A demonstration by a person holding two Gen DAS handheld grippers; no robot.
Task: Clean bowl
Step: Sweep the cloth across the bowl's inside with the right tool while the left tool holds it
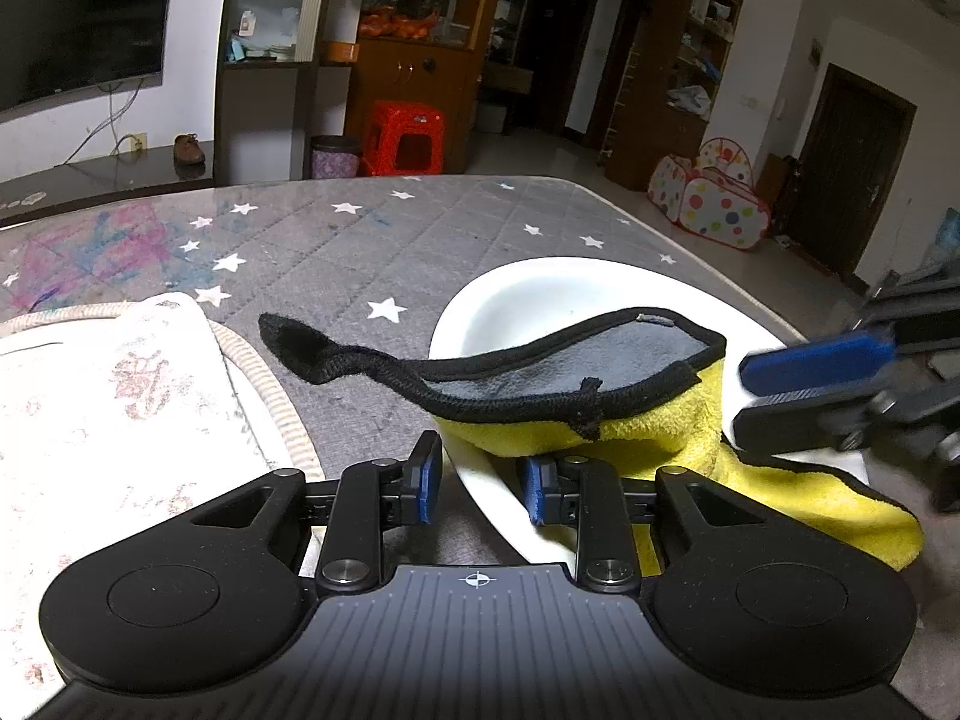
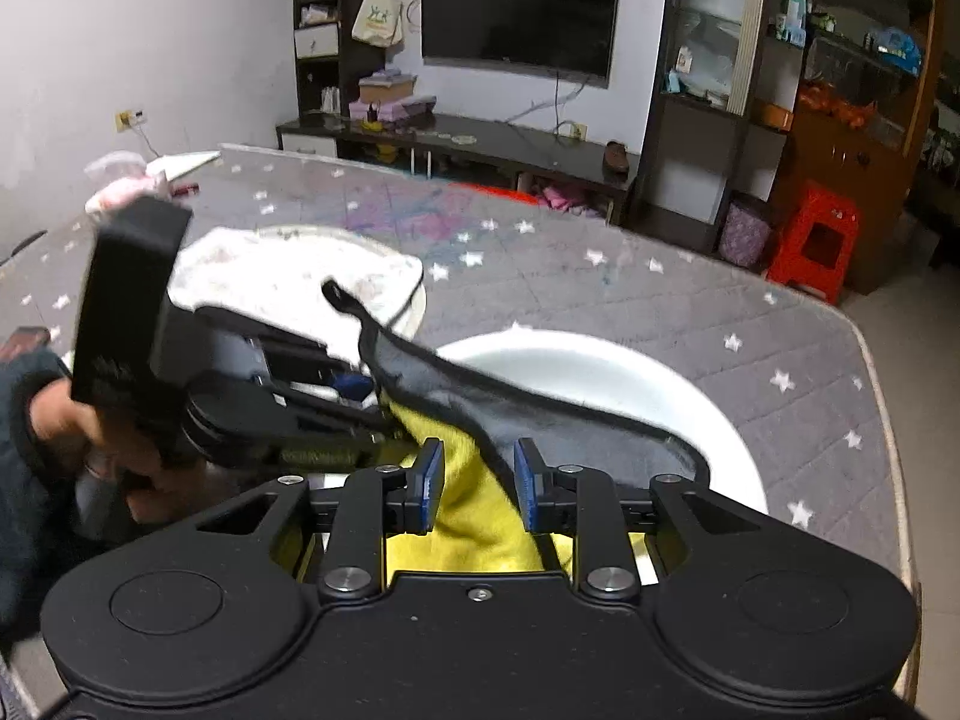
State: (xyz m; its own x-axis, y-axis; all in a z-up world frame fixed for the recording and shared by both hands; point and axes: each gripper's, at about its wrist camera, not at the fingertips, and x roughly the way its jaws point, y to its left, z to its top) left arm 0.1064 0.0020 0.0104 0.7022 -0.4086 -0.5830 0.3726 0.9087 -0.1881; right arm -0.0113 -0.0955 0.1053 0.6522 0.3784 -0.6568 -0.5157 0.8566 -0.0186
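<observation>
Our left tongs (image 1: 483, 483) straddle the white bowl (image 1: 528, 306) rim, part-open, while our right tongs (image 2: 478, 483) stand part-open around the yellow cloth (image 2: 474, 516).

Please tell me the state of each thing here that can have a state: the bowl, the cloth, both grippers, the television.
Bowl: upright on the table, inside looks white, cloth draped over its near rim.
Cloth: yellow and grey, partly in the bowl.
Left gripper: open, astride the bowl's near rim.
Right gripper: open, cloth between its fingers, not pinched.
Television: off, screen dark.
</observation>
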